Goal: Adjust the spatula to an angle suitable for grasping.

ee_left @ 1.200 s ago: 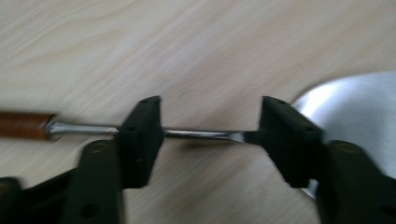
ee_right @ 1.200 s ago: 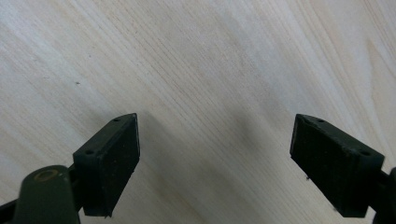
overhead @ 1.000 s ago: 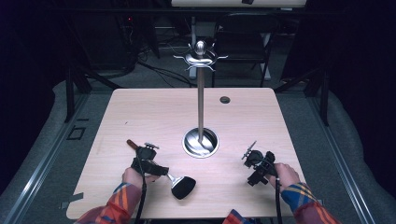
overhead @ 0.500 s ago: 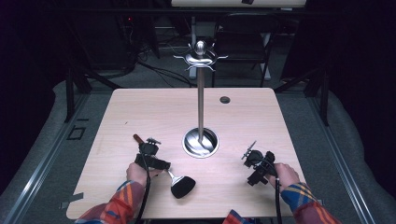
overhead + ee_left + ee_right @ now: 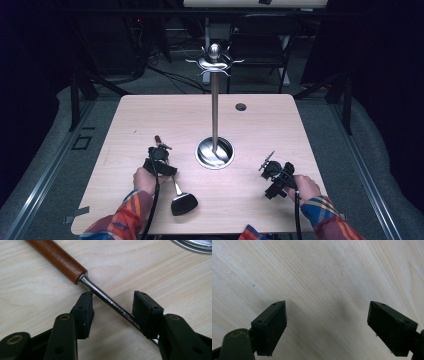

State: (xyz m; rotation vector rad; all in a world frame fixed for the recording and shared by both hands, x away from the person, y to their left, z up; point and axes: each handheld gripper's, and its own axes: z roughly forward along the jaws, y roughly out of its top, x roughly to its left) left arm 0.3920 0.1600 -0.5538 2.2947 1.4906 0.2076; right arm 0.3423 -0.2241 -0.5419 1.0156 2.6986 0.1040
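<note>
A utensil with a brown wooden handle (image 5: 57, 258), a thin steel shaft (image 5: 100, 293) and a black head (image 5: 183, 203) lies flat on the table at the front left. My left gripper (image 5: 161, 162) (image 5: 113, 307) is low over it, one pad on each side of the shaft just below the handle. Its jaws have just been closing with the shaft between them, and a gap still shows at the pads. My right gripper (image 5: 274, 175) (image 5: 327, 325) hovers at the front right, open wide over bare wood with nothing between its pads.
A chrome hook stand (image 5: 215, 110) rises from a round base (image 5: 215, 152) at the table's middle, and the base's rim (image 5: 195, 243) shows in the left gripper view. A small dark hole (image 5: 241, 107) lies near the far edge. The light wooden table (image 5: 150, 115) stands among dark floor, cables and frames.
My left hand has shifted a little to the right along the utensil and its jaws have narrowed around the shaft. The handle end has swung rightward. The right hand has stayed put.
</note>
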